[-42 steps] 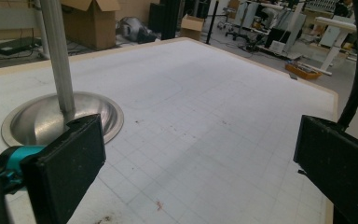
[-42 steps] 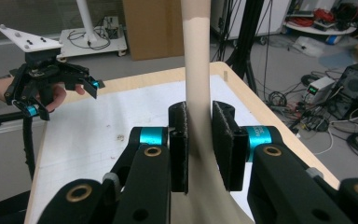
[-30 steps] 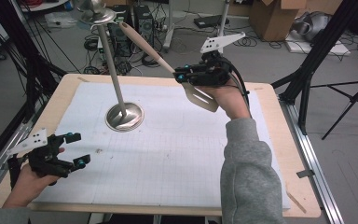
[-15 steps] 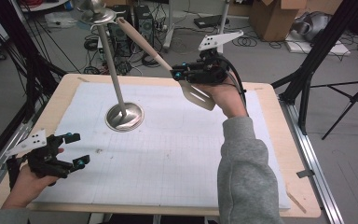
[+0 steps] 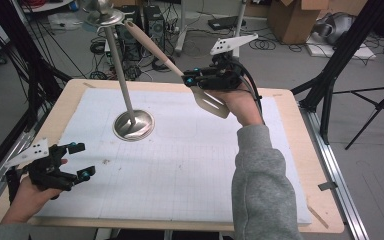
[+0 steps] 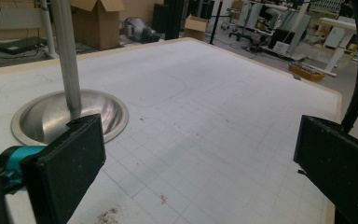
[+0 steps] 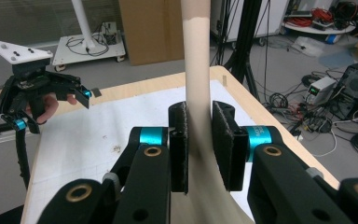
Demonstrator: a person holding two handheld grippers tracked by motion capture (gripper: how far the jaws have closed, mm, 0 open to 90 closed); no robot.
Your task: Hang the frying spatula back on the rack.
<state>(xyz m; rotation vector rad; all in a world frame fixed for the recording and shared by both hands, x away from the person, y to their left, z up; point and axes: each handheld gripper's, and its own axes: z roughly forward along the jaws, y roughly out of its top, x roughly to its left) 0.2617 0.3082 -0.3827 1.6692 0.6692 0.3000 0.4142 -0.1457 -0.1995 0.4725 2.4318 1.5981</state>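
Looks like a robotics lab / workshop w/ bare concrete floor. Wooden table (image 5: 300, 165) topped w/ white grid mat (image 5: 180, 170), ringed by black tripod legs (image 5: 340, 60). Cables (image 5: 275, 42) tangled across floor, PC towers (image 5: 145, 22) just behind table, cardboard boxes (image 5: 295, 17) at back. More desks (image 6: 340, 32) & gear further off in left gripper view.

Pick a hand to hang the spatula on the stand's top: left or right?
Right. The right gripper already clamps the spatula, handle tip near the stand top. The left gripper sits open, low at the table's near corner.
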